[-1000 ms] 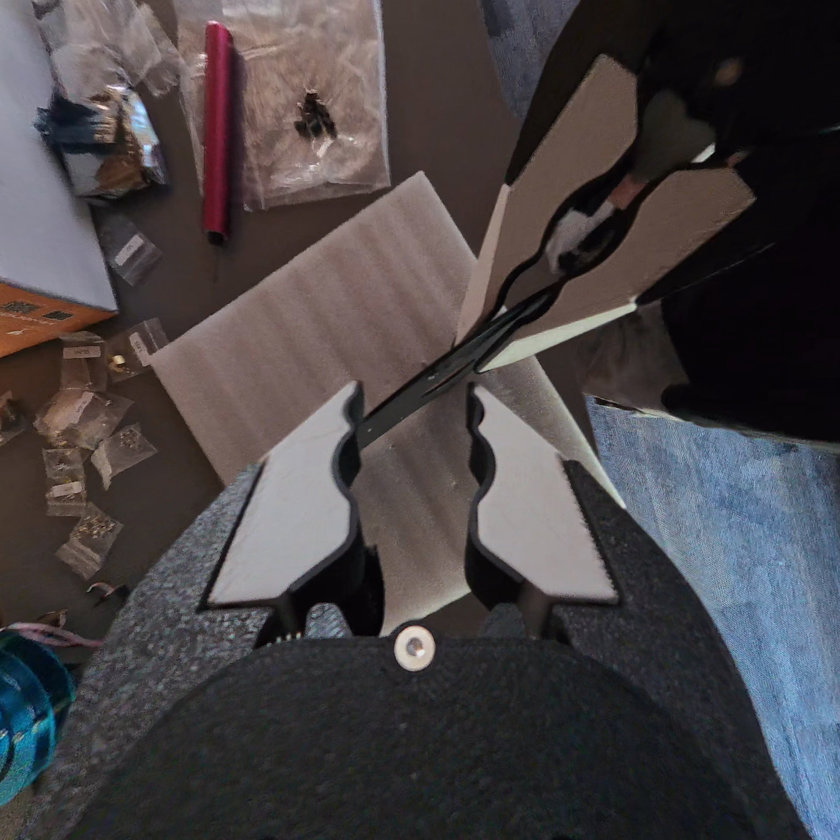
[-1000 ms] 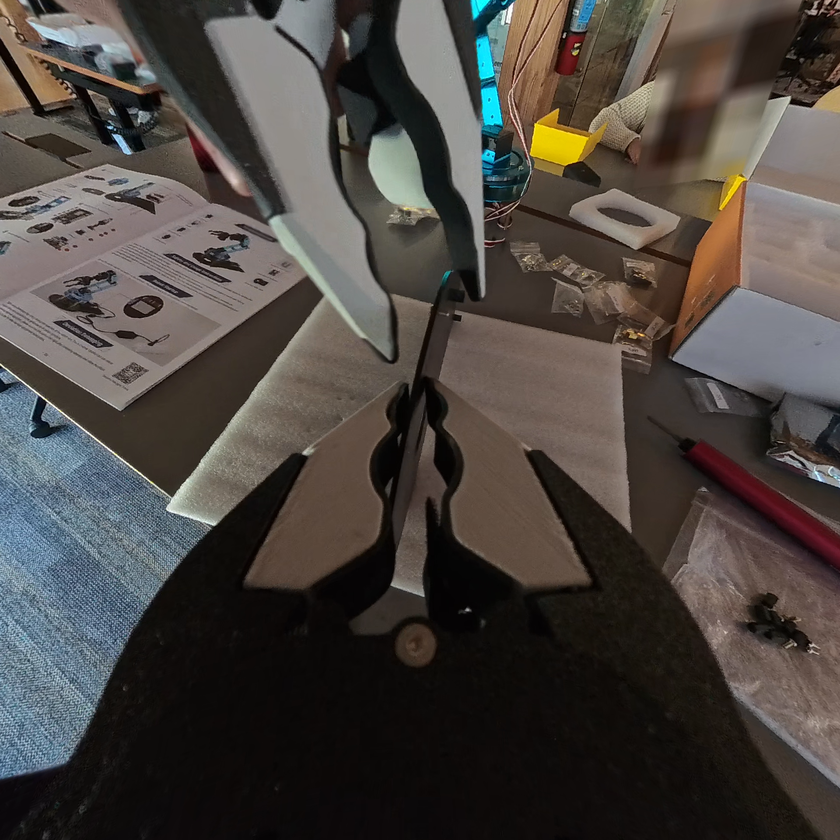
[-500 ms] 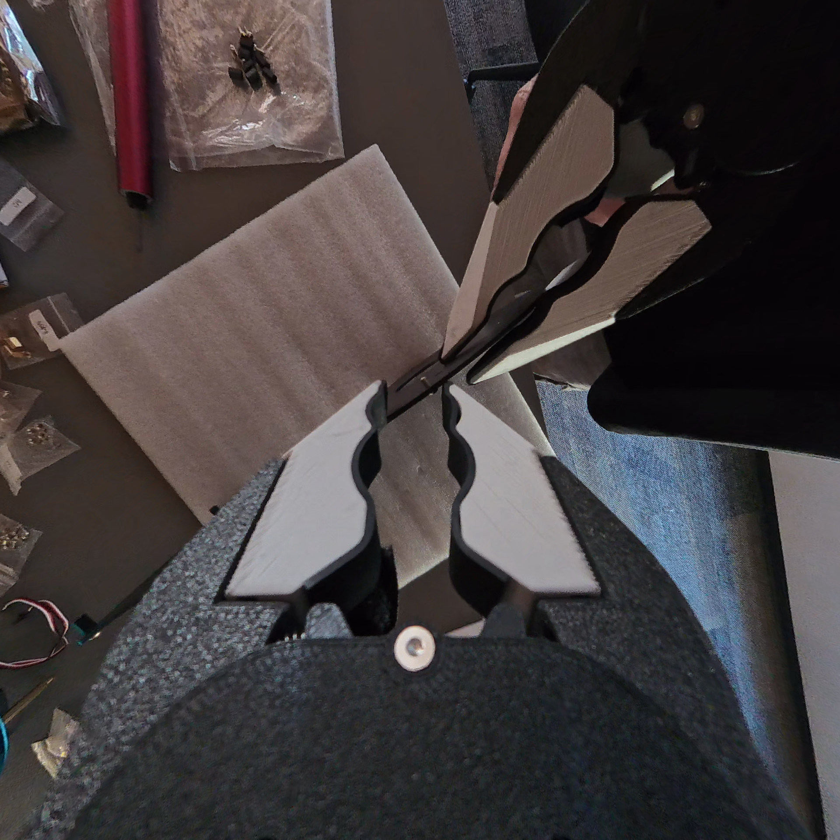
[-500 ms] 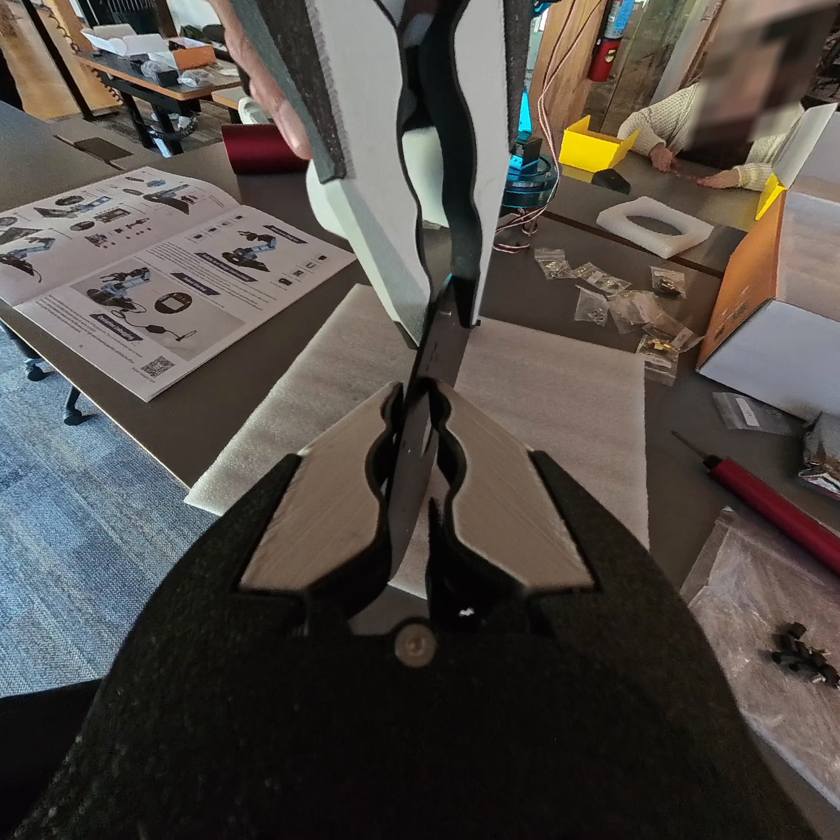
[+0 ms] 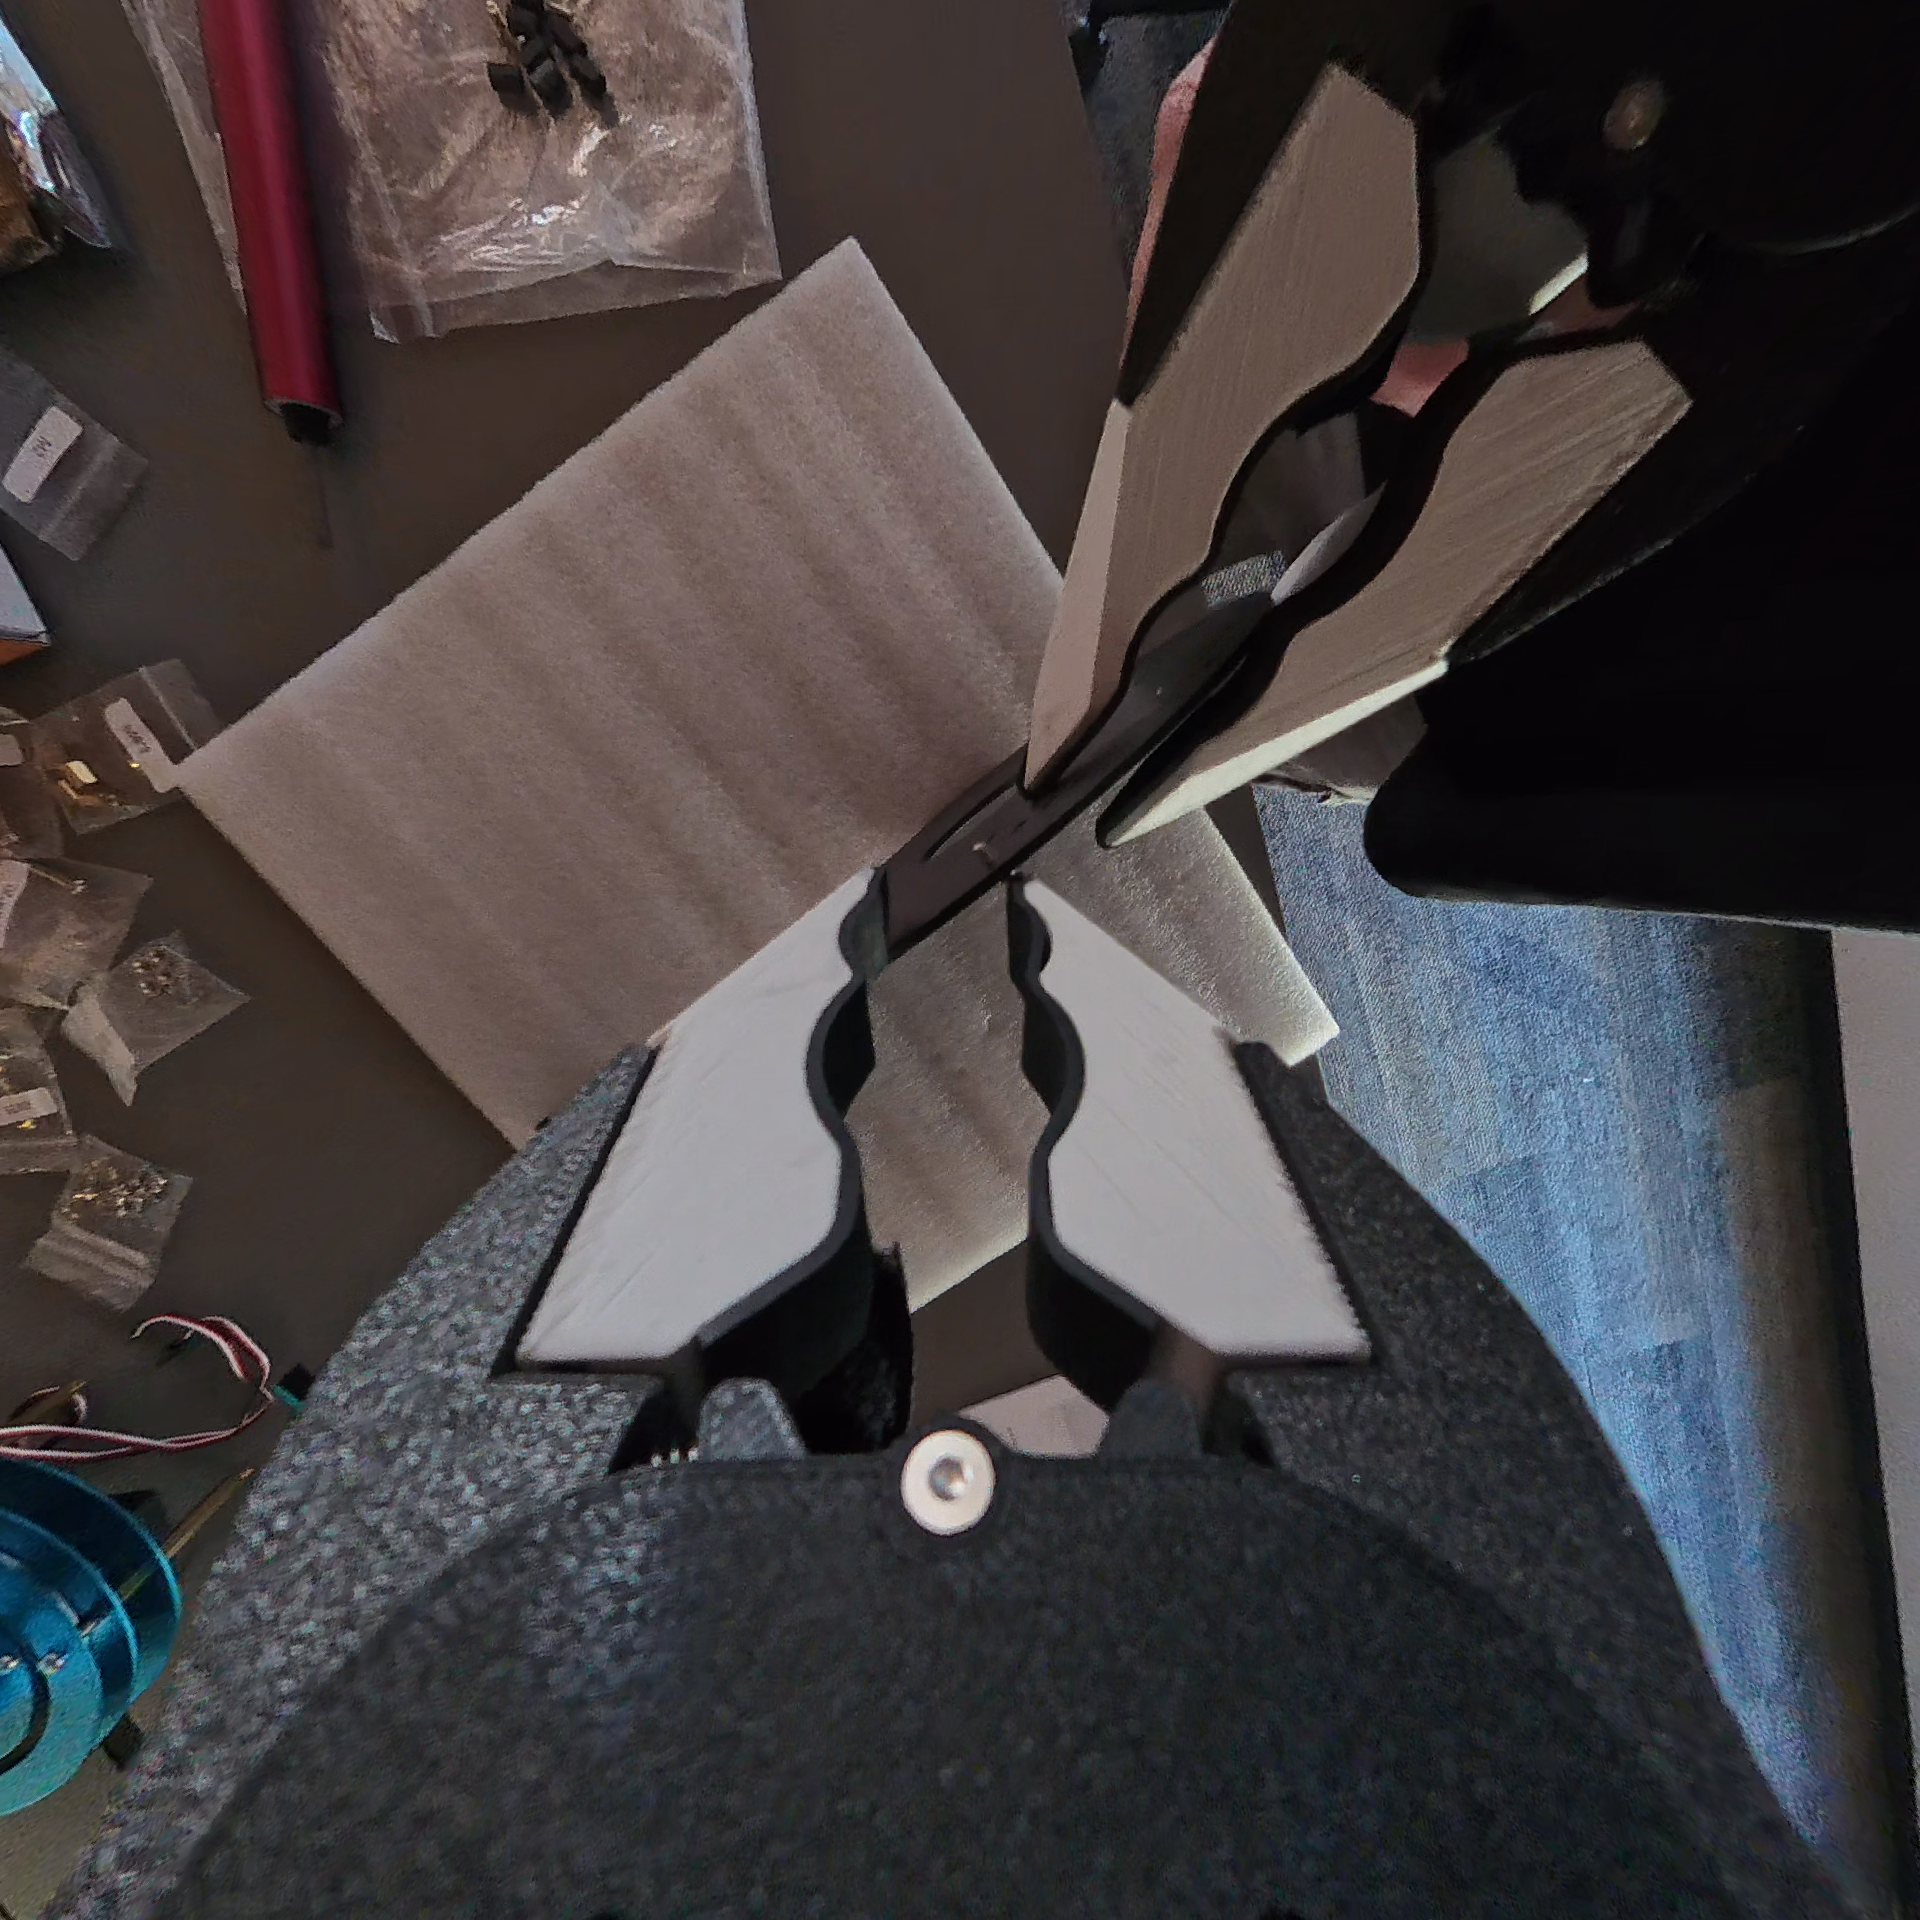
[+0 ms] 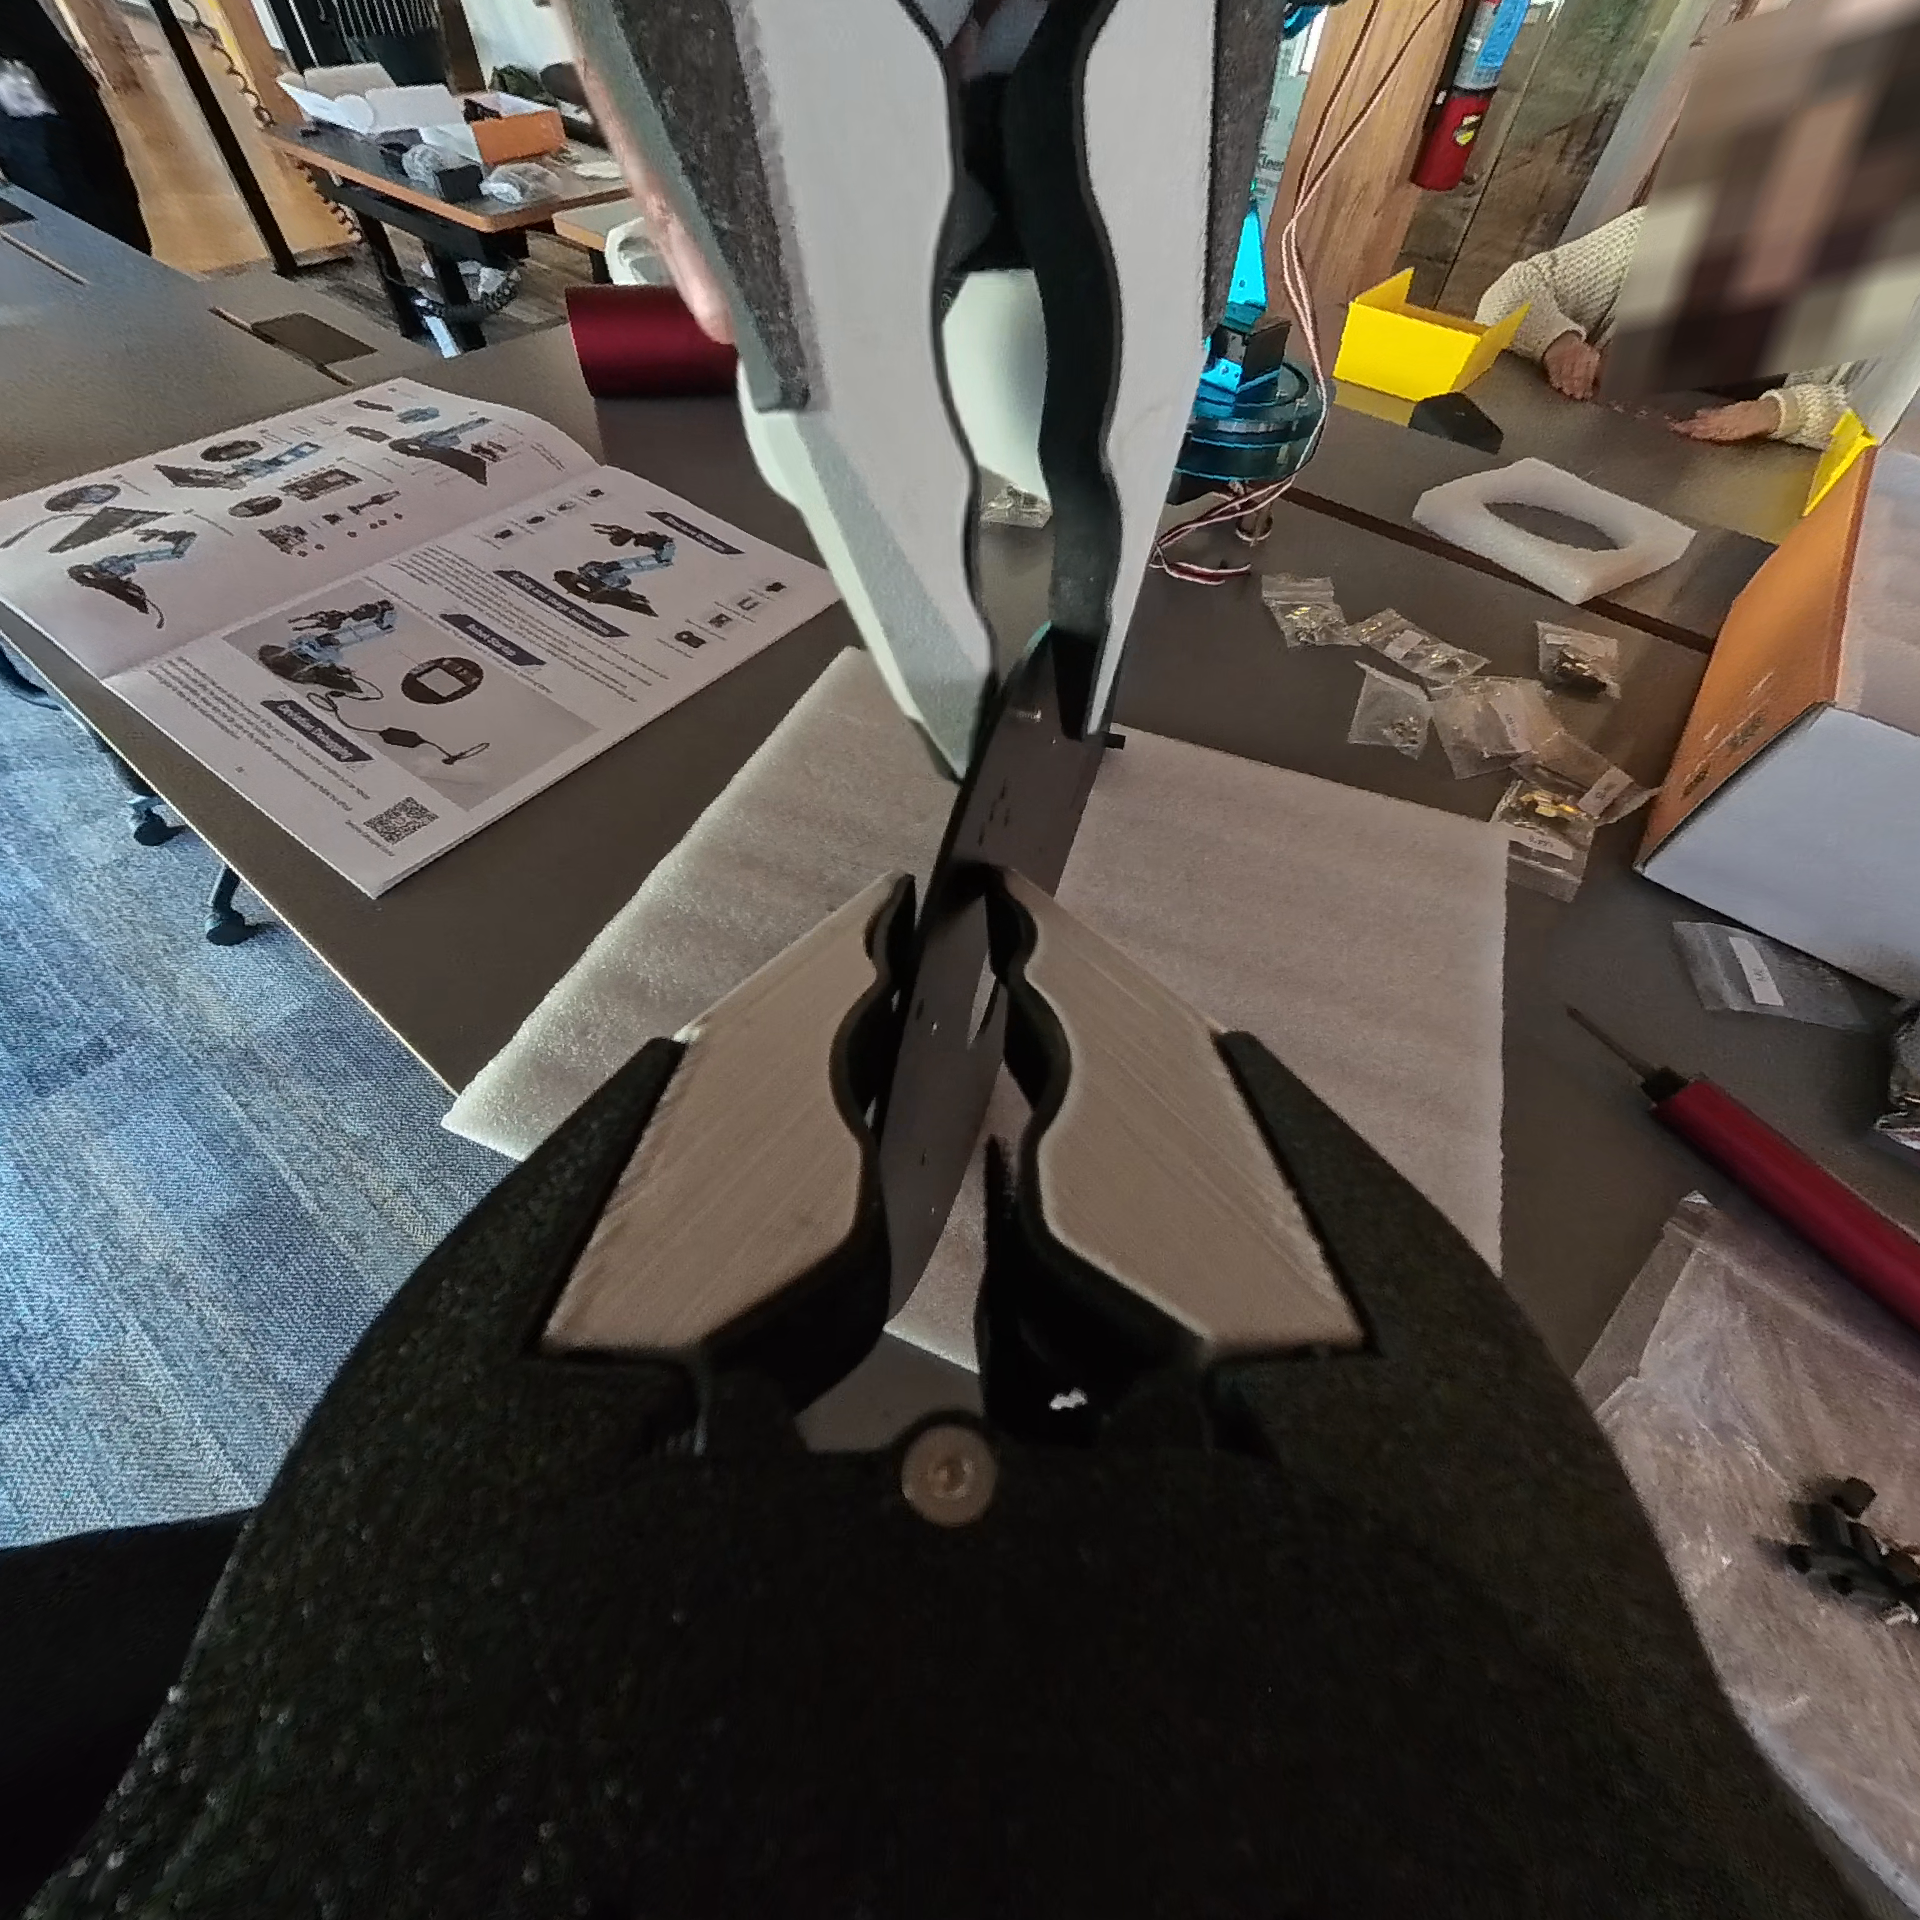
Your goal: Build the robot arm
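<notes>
My right gripper point(image 6: 951, 894) fingers clamp the black flat bracket point(image 6: 1023, 800) above the foam sheet point(image 6: 1278, 883); left gripper point(image 5: 940, 904) fingers gape around its tip, so off-centre closing could twist it loose

A dark brown table point(image 6: 499, 935) is carrying a white foam sheet point(image 6: 1247, 914), an open instruction booklet point(image 6: 395, 613), a red-handled screwdriver point(image 6: 1787, 1184), small plastic bags of hardware point(image 6: 1455, 696), an orange-and-white box point(image 6: 1808, 748), a clear bag of black screws point(image 5: 540, 135), a foam ring point(image 6: 1553, 530) and a yellow box point(image 6: 1413, 338).
</notes>
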`<action>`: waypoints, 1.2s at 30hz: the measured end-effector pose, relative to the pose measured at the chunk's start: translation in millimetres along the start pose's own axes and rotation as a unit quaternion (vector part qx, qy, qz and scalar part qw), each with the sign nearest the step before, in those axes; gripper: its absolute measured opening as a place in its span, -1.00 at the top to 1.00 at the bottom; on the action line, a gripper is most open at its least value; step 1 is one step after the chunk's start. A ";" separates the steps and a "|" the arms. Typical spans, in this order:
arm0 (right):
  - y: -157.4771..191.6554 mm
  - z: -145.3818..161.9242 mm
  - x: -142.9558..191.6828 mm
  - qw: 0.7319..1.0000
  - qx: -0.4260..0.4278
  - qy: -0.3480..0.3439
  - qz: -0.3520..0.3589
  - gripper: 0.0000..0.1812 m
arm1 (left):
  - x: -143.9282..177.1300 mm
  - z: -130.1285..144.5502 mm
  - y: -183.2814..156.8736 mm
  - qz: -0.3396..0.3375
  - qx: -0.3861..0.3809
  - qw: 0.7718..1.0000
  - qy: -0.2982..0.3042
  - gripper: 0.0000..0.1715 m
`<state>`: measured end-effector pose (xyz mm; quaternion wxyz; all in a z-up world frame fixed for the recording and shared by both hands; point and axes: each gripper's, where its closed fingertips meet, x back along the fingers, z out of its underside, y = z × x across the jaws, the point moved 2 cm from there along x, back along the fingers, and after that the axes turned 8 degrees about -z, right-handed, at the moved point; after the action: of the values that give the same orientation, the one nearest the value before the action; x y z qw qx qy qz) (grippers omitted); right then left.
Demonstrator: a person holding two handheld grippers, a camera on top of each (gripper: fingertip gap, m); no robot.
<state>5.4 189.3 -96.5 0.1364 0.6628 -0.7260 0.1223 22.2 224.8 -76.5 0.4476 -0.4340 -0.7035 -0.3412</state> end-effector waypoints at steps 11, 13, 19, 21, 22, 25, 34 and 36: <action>-5.3 1.6 2.0 1.000 -0.010 -0.003 -0.024 0.84 | -2.1 -4.8 4.9 0.012 0.013 1.000 -0.012 0.76; -5.6 3.2 2.4 0.999 -0.007 0.000 -0.033 0.77 | -2.3 -5.3 5.4 0.012 0.014 1.000 -0.011 0.76; -2.7 -5.8 22.7 0.996 -0.011 -0.029 -0.088 0.61 | -1.6 -3.7 4.2 0.010 0.024 1.000 -0.014 0.75; -11.6 -7.8 44.0 0.993 -0.018 -0.039 -0.106 0.63 | -1.3 -3.1 3.7 0.008 0.029 0.999 -0.017 0.75; -19.6 -7.0 57.4 0.991 -0.017 -0.048 -0.121 0.70 | -1.3 -2.8 3.5 0.006 0.032 0.999 -0.018 0.75; -91.3 26.9 93.2 0.997 -0.024 -0.011 -0.071 0.78 | -0.6 -1.3 2.2 0.002 0.037 0.999 -0.015 0.75; -204.9 155.2 94.2 0.969 0.010 0.232 -0.079 0.81 | 0.3 1.0 0.3 -0.006 0.058 0.998 -0.018 0.74; -200.5 155.9 88.5 0.966 0.035 0.233 -0.108 0.82 | 0.3 0.8 0.4 -0.005 0.062 0.998 -0.015 0.74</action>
<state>192.0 32.8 -210.7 0.2911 0.6950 -0.5933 0.2833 22.2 225.8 -76.5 0.4611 -0.4073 -0.7320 -0.2927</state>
